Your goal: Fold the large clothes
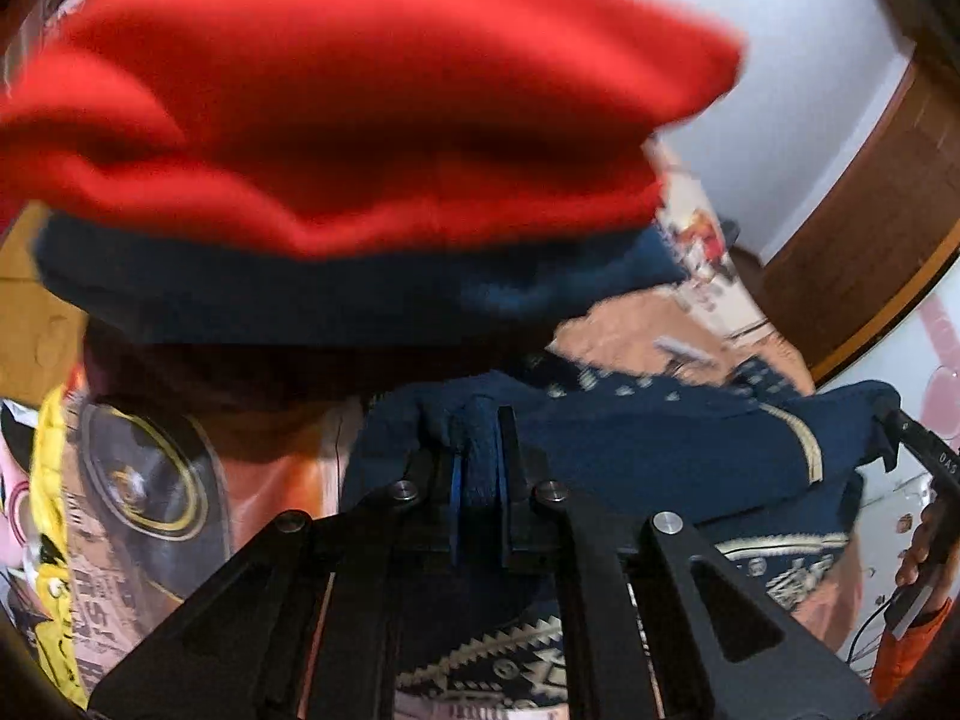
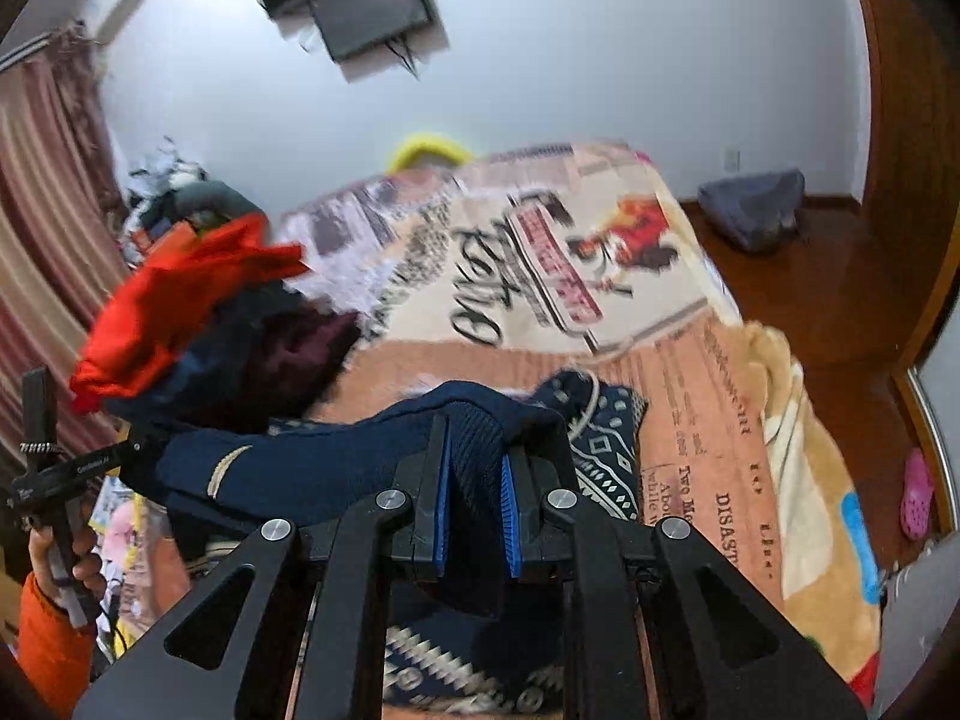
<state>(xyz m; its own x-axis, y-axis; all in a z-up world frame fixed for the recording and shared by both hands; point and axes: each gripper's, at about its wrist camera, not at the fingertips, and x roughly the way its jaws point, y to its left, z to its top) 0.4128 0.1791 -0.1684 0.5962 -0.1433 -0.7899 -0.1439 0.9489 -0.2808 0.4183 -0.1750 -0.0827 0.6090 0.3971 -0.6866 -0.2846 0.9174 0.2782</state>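
A navy knitted sweater [image 2: 288, 468] with white patterns is held up between both grippers over the bed. My left gripper [image 1: 480, 432] is shut on a bunched edge of the sweater [image 1: 630, 438]. My right gripper [image 2: 477, 444] is shut on another fold of it, and also shows at the right of the left wrist view [image 1: 888, 426]. The sweater's patterned lower part [image 2: 606, 462] hangs down onto the blanket.
A stack of folded clothes, red on top [image 1: 336, 120], navy and maroon below, sits close to the left gripper and shows in the right wrist view [image 2: 180, 300]. A printed blanket [image 2: 708, 396] covers the bed. Wooden floor [image 2: 810, 276] lies to the right, with a grey bundle [image 2: 753, 204].
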